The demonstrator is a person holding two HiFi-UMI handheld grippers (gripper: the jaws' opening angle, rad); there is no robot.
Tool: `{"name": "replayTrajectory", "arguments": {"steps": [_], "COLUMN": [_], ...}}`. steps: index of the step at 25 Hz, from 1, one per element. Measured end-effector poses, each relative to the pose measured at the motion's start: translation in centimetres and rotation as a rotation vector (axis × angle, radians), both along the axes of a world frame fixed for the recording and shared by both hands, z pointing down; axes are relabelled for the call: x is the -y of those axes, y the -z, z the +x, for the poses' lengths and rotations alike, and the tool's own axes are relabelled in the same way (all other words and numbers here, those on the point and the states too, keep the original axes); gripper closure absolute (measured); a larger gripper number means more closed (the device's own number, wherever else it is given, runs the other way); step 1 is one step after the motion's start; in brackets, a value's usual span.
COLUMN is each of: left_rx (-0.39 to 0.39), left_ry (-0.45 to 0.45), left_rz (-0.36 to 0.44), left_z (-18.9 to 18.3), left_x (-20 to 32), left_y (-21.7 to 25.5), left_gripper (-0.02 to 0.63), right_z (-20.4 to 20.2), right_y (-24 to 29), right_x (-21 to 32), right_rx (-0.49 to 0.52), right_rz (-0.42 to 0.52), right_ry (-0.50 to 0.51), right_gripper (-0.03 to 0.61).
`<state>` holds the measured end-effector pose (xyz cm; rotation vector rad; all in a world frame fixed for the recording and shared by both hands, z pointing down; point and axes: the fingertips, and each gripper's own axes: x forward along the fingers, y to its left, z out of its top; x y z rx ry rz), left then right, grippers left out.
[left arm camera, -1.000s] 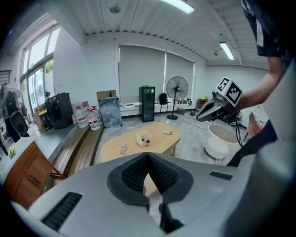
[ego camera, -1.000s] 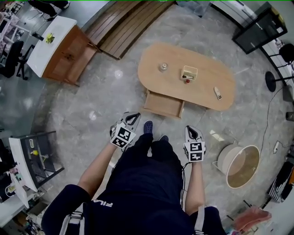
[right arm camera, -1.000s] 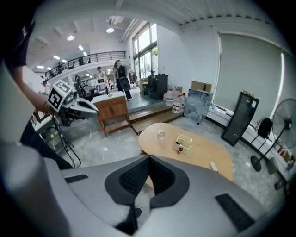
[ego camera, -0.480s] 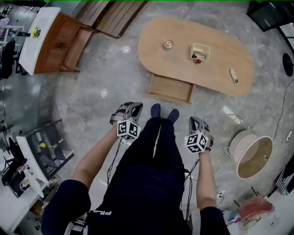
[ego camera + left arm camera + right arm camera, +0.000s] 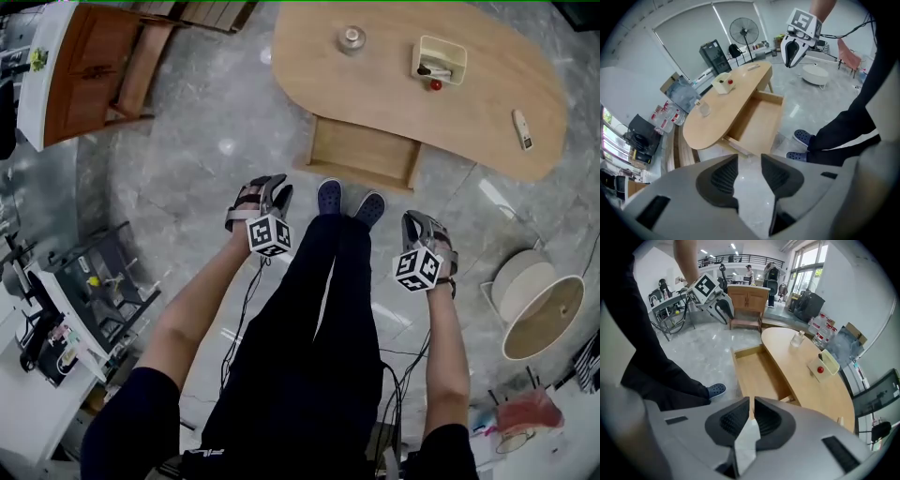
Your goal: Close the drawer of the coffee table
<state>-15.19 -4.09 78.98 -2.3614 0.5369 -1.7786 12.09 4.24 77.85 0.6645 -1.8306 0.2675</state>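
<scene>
Now both tongs hang low before the open drawer

The left tongs (image 5: 750,159) stand spread with a clear gap. They have just been opening, and only floor (image 5: 187,187) shows between them. The right tongs (image 5: 751,404) are pressed almost together, leaving a thin slit and pinching nothing. Both point steeply down and touch nothing. The drawer (image 5: 364,152) is pulled out from under the oval tabletop (image 5: 375,84), toward the person's shoes (image 5: 329,195). Compared with a second ago, the shoes stand nearer the drawer front, the tabletop has slid to the top of the head view, and the drawer stays just as far out.
</scene>
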Motion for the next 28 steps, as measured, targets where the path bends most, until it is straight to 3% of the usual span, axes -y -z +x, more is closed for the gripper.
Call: {"name": "replayTrajectory", "arguments": {"steps": [1,3,8,14,20,28], "left_rx": [0.013,0.045,0.099,0.102,0.106,0.146], "left_ry": [-0.012,-0.031,-0.056,-0.101,-0.160,-0.229], "left_rz": [-0.022,-0.052,-0.080,-0.088,-0.068,-0.042], "left_z": [-0.1,-0.6,-1.3,-0.5,0.4,0.7], "left_x": [-0.1,-0.2,-0.4,-0.4,0.0,0.0], "left_y": [-1.4,-4.1,-9.0,-12.3,-14.9,-17.0], "left_gripper": [0.431,0.417,0.419,0.433,0.437,0.437], "right_z": [0.2,0.7,1.7,3.6,4.4,4.5], "right_y": [-1.2,-3.5,-8.0,-12.4,-16.4,-18.9], "right_x": [-0.2,-0.4,-0.7,-0.6,-1.1,-1.0], "right_rx": [-0.010,-0.030,-0.049,-0.097,-0.142,-0.207], "right_rz": [-0.011,-0.036,-0.058,-0.082,-0.145,-0.099], "right_ry": [0.002,0.005,0.021,0.019,0.092,0.189], "right_gripper": [0.543,0.413,0.413,0.413,0.413,0.442]}}
